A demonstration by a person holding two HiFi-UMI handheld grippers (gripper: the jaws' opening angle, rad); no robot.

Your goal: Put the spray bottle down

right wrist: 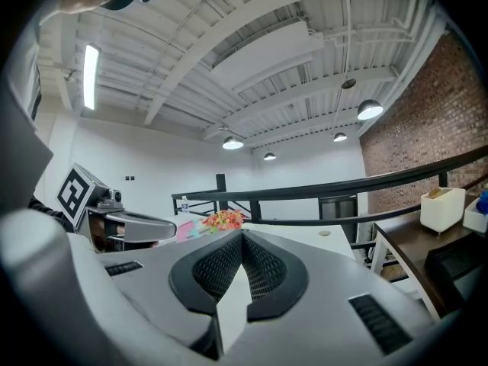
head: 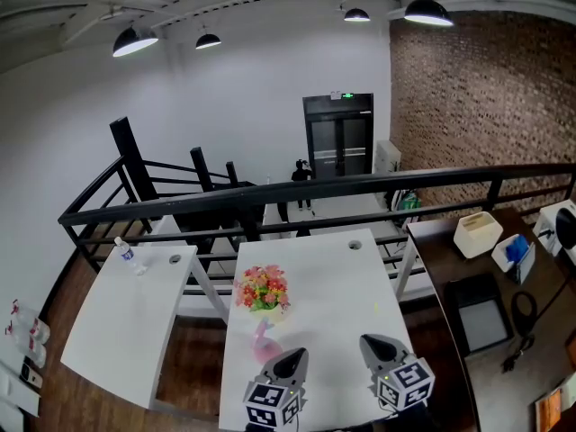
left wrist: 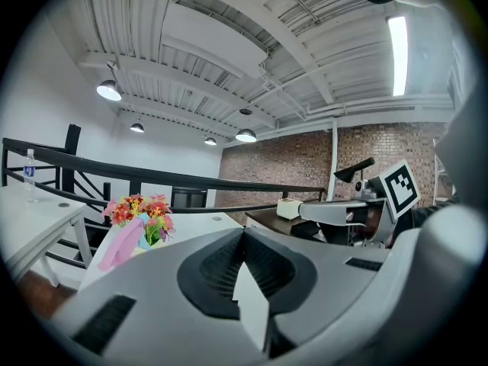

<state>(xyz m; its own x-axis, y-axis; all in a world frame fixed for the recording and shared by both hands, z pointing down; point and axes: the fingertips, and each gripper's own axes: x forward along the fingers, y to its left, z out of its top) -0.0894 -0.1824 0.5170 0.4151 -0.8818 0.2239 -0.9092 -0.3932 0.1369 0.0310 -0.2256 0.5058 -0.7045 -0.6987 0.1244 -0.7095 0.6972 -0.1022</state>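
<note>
A pink spray bottle [head: 265, 342] rests on the white table [head: 333, 277], just in front of a bunch of flowers [head: 262, 288]. In the left gripper view the spray bottle [left wrist: 122, 244] leans against the flowers [left wrist: 141, 210]; no gripper touches it. My left gripper [head: 292, 361] is to the right of the bottle, near the table's front edge. Its jaws are shut with nothing between them [left wrist: 244, 231]. My right gripper [head: 376, 342] is further right over the same table, also shut and empty [right wrist: 242, 233].
A second white table [head: 126, 318] at the left bears a water bottle [head: 127, 255]. A black railing [head: 315, 190] runs behind both tables. A dark desk [head: 450, 268] at the right holds a white box [head: 477, 233] and a black tray [head: 481, 313].
</note>
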